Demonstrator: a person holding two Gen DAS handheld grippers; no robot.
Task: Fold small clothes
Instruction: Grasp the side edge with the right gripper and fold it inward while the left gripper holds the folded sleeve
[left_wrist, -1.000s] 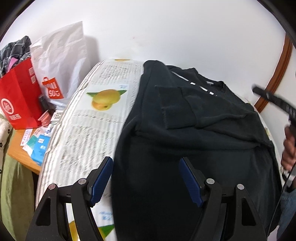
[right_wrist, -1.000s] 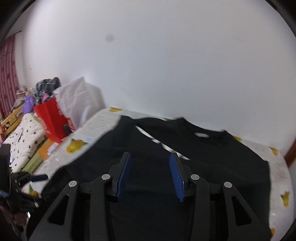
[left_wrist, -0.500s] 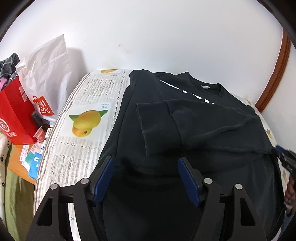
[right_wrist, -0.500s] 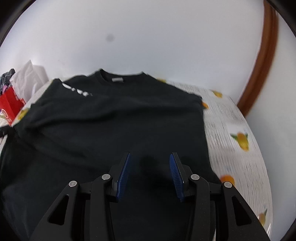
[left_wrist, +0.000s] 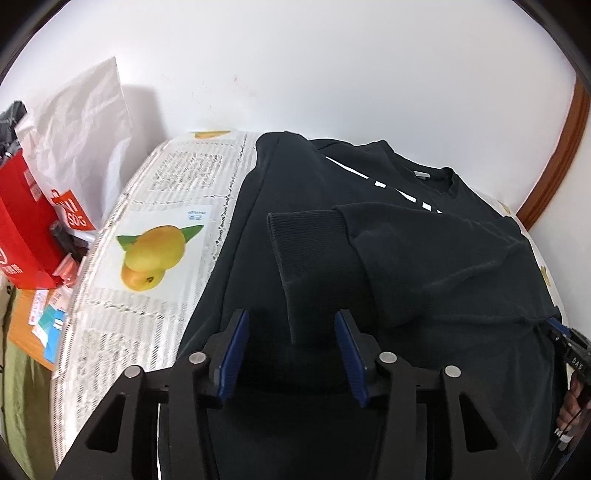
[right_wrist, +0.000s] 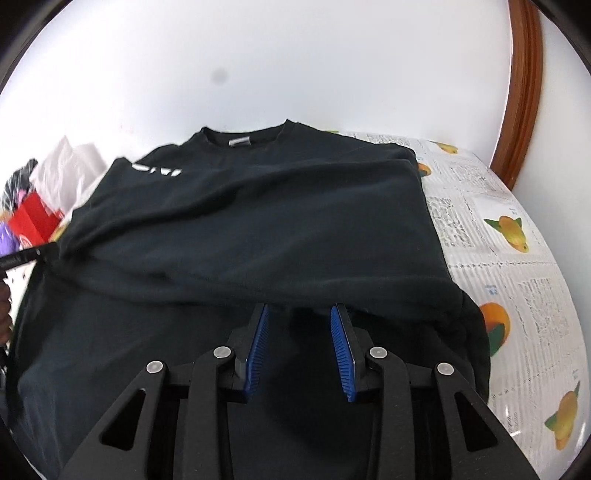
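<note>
A black sweatshirt (left_wrist: 424, 266) lies flat on the mango-print tablecloth (left_wrist: 162, 243), neck toward the wall. One sleeve is folded across the chest, its ribbed cuff (left_wrist: 306, 236) pointing left. My left gripper (left_wrist: 291, 317) hovers low over the sweatshirt's left half, jaws closing, with the cuff's lower corner between the blue pads (left_wrist: 232, 347); they do not press it. My right gripper (right_wrist: 299, 310) is low over the sweatshirt (right_wrist: 258, 221) near its right side, at the folded sleeve's edge. Its jaws are closing, with only flat cloth under them.
A red paper bag (left_wrist: 22, 229) and a white plastic bag (left_wrist: 81, 129) stand left of the table, with small packets on a wooden surface (left_wrist: 40, 325) below. A white wall backs the table. A brown wooden frame (right_wrist: 521, 85) rises at the right.
The left gripper slid along the sweatshirt's left part and its jaws narrowed around the cuff's corner. The right gripper swung across to the sweatshirt's right side, sank toward the cloth, and narrowed slightly.
</note>
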